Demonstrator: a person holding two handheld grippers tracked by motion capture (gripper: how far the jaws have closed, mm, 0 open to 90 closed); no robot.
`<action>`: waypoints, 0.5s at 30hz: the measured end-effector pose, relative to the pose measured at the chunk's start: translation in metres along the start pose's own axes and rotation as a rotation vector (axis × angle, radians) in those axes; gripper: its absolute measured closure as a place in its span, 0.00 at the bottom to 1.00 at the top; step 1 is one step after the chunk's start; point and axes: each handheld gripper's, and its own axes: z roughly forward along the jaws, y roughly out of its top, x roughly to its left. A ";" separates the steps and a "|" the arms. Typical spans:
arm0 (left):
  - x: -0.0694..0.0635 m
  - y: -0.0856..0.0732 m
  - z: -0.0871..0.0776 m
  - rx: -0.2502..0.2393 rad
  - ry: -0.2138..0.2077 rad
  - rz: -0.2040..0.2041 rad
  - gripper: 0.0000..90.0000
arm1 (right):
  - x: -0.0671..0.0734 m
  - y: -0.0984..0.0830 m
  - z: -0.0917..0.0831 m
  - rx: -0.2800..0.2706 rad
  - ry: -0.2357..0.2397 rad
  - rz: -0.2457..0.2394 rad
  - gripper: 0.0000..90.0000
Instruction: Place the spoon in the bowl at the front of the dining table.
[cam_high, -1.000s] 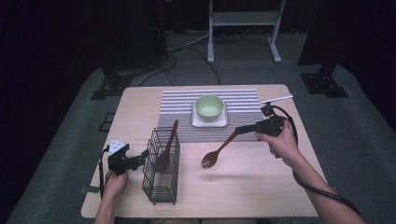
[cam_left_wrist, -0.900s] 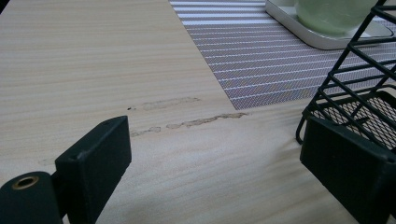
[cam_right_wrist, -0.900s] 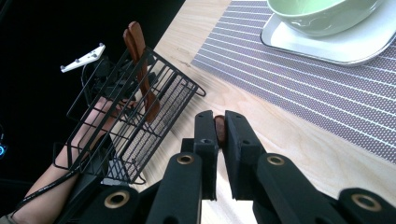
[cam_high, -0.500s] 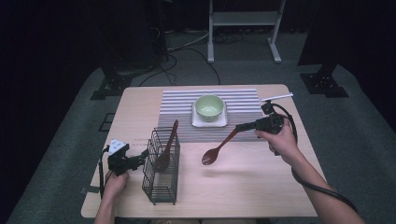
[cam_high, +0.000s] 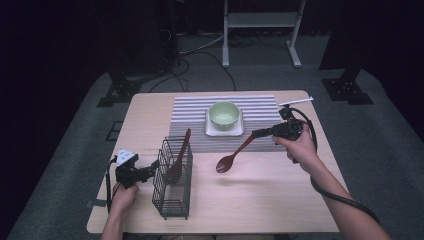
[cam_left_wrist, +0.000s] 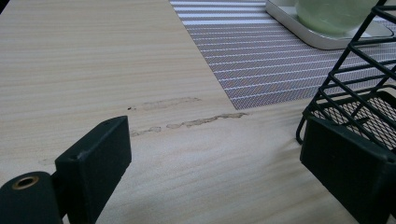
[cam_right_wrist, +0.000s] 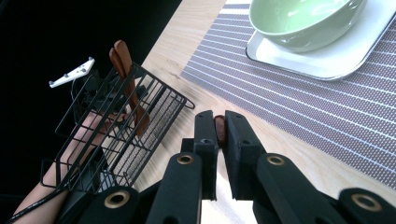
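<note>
My right gripper (cam_high: 256, 133) hangs over the table's right half, shut on the handle end of a wooden spoon (cam_high: 239, 150). The spoon slants down to the left, its bowl clear of the tabletop. In the right gripper view the handle tip (cam_right_wrist: 219, 128) is pinched between the jaws. A black wire basket (cam_high: 172, 187) stands front left with another wooden utensil (cam_high: 178, 152) leaning in it. My left gripper (cam_high: 154, 168) rests low beside the basket's left side, open, with bare table between its jaws (cam_left_wrist: 219, 172). Its right jaw is close to the basket (cam_left_wrist: 359, 88).
A pale green bowl (cam_high: 224, 114) sits on a white square plate (cam_high: 211, 131), on a striped placemat (cam_high: 192, 115) at the table's back middle. Bare wood lies between basket and right edge. Stand legs (cam_high: 260, 30) and cables lie on the floor beyond.
The right gripper and its spoon have shifted slightly away from the front edge. The left gripper has kept still.
</note>
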 end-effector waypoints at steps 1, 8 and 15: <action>0.000 0.000 0.000 0.000 0.000 0.000 0.09 | 0.000 0.001 0.000 -0.001 0.000 0.002 0.92; 0.000 0.000 0.000 0.002 -0.001 0.000 0.09 | -0.001 0.005 0.002 -0.005 -0.009 0.004 0.92; 0.000 0.000 0.000 0.002 -0.001 0.000 0.09 | -0.002 0.009 0.005 -0.007 -0.013 0.003 0.92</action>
